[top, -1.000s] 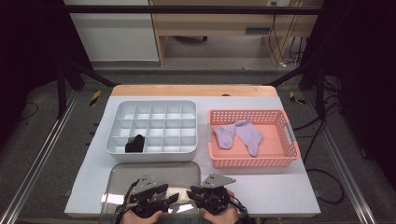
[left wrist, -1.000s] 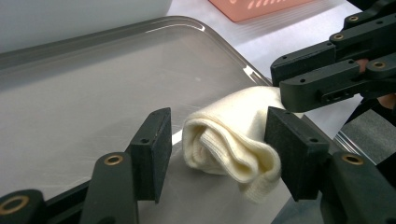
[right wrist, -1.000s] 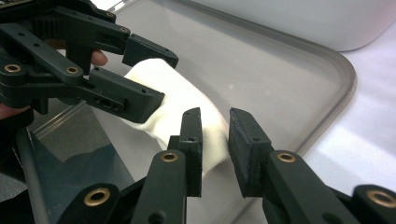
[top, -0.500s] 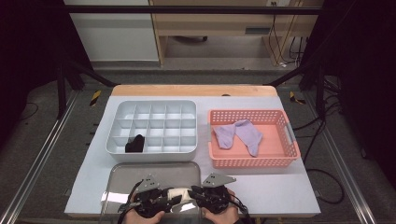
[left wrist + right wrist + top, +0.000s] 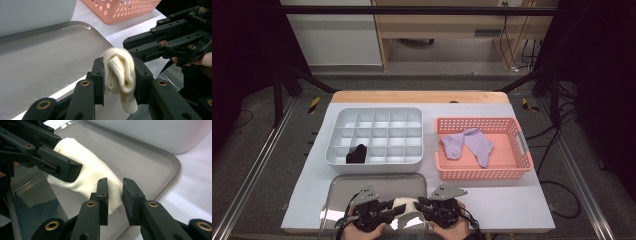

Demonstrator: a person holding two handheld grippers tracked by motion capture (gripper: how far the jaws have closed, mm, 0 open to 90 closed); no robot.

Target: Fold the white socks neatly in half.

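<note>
We hold a cream sock [image 5: 119, 75] between our two tools at the near edge of the worktop [image 5: 512, 200], just above the metal tray [image 5: 362, 187]. The left tool [image 5: 119, 77] has just been closing, and its pads now press the bunched end of the sock from both sides, so it carries the sock. The right tool [image 5: 115, 195] stands with a gap between its pads; the other end of the sock lies against the left pad, but we cannot tell whether it is pinched. Holding both ends this way looks meant to stretch or fold the sock over the tray. Farther off, the white divided box [image 5: 377, 135] holds one dark sock [image 5: 357, 154] in a near-left cell, and the pink basket [image 5: 524, 150] on the right keeps two purple socks [image 5: 467, 145], probably waiting their turn.
</note>
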